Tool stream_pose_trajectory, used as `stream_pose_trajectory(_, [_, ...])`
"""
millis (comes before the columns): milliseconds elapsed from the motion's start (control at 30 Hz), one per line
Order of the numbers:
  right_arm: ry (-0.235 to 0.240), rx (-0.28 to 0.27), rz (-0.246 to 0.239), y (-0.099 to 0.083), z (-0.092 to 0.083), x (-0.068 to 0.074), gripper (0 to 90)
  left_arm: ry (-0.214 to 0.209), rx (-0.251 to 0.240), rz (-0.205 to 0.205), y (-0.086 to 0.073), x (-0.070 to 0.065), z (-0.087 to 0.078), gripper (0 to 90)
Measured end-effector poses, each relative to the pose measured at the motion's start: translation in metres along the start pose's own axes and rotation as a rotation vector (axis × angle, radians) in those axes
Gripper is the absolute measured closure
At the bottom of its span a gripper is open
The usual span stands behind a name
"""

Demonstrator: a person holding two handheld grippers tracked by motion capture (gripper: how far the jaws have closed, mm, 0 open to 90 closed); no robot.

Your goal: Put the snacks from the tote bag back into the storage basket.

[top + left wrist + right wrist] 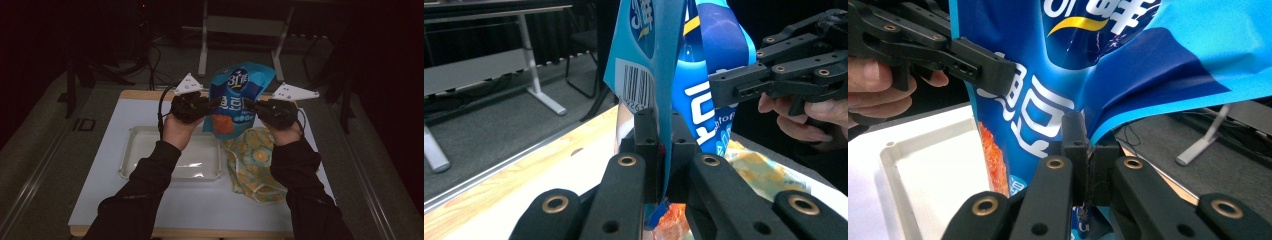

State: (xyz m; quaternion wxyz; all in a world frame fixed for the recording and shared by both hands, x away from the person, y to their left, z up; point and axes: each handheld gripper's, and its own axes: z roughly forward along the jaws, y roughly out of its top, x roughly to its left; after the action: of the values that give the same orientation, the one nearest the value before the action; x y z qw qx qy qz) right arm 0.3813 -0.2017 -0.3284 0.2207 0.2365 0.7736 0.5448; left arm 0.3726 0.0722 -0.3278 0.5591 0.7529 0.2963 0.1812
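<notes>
A blue snack bag [239,97] with white lettering and an orange picture hangs in the air above the table, held from both sides. My left gripper [212,104] is shut on the bag's left edge; in the left gripper view its jaws pinch the blue bag [659,75] near the barcode, my left gripper [663,145]. On the bag's right edge my right gripper [249,105] is shut too; in the right gripper view the jaws clamp a fold of the blue bag [1108,60], my right gripper [1088,150].
A shallow white tray [135,150] lies on the white tabletop below my left hand. A yellow-orange patterned cloth [255,165] lies crumpled to its right. The wooden table edge [140,94] runs behind; desk legs [202,50] stand on the dark floor beyond.
</notes>
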Motion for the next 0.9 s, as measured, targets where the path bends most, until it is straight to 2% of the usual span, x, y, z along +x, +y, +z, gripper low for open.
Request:
stream_pose_trajectory(433, [0.060, -0.004, -0.025, 0.010, 0.026, 0.027, 89.4, 0.045, -0.001, -0.014, -0.012, 0.010, -0.040, 88.6])
stream_pose_trajectory(800, [0.077, -0.003, -0.037, 0.012, 0.038, 0.048, 89.4, 0.050, -0.001, -0.028, -0.024, 0.015, -0.063, 88.6])
stream_pose_trajectory(900, [0.083, -0.003, -0.039, 0.012, 0.040, 0.053, 89.4, 0.048, -0.001, -0.027, -0.026, 0.016, -0.065, 88.6])
